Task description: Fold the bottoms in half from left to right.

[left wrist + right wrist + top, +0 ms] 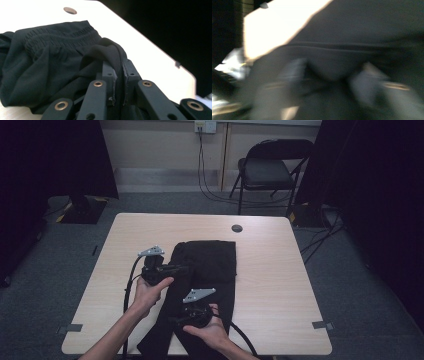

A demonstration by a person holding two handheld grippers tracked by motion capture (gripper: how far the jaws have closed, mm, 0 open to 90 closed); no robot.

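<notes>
A black garment [205, 260] with an elastic waistband lies in the middle of the light wooden table [280, 270], its legs running toward the near edge. My left gripper [182, 268] reaches in from the left at the garment's left edge. In the left gripper view it [119, 65] is shut on a raised fold of the black garment [50, 62]. My right gripper [174, 321] sits low over the garment's leg near the front edge. The right gripper view is blurred: the jaws of the right gripper [330, 72] stand apart just above the dark cloth [362, 30].
A round cable hole [237, 228] sits at the table's far side. A black folding chair [270, 167] stands behind the table, with cables on the floor. Dark curtains hang at both sides. Tape marks [322, 325] sit at the near table corners.
</notes>
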